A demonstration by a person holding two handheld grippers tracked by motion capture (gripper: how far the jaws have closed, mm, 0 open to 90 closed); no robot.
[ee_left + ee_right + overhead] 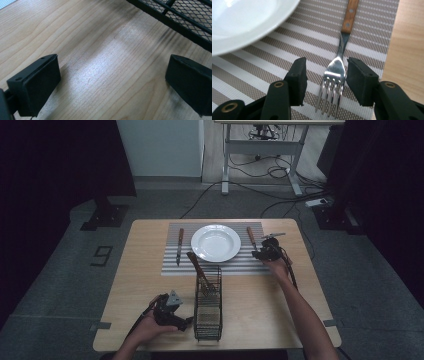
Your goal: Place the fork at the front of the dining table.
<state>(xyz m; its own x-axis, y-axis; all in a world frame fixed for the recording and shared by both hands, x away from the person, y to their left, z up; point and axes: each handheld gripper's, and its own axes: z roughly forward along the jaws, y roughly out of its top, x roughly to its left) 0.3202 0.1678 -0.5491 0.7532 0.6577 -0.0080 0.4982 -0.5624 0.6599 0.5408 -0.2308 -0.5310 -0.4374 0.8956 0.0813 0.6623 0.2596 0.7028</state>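
Observation:
A wooden-handled fork lies flat on the striped placemat, to the right of the white plate. My right gripper is open with its jaws either side of the fork's tines, and a gap shows on both sides. From above, the right gripper sits at the near end of the fork. My left gripper rests open on the table's near left, beside the black mesh basket. Between the left gripper's jaws there is nothing but bare wood.
A wooden-handled knife lies on the placemat left of the plate. A wooden-handled utensil leans out of the basket's far end. The basket's mesh wall runs close by the left gripper's jaws.

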